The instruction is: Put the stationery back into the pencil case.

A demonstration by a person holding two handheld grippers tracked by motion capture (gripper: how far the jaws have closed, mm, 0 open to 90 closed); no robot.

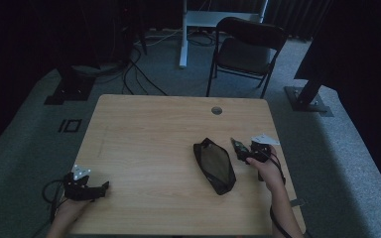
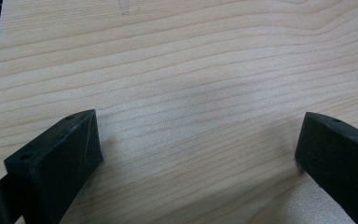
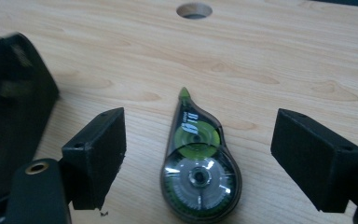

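1. Right gripper view: the right gripper (image 3: 198,158) straddles the teardrop-shaped clear-and-green plastic correction-tape dispenser (image 3: 198,172), lying flat right of the black mesh pouch (image 1: 214,165), jaws spread; closing off-centre could squirt it sideways.
2. The left gripper (image 2: 198,154), jaws apart and empty, sits over the near-left light wooden table (image 1: 149,134).

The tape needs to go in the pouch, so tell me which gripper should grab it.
Right. The right gripper is open with the correction tape lying flat between its jaws, beside the pouch. The left gripper is open over bare table at the near left corner, far from both.
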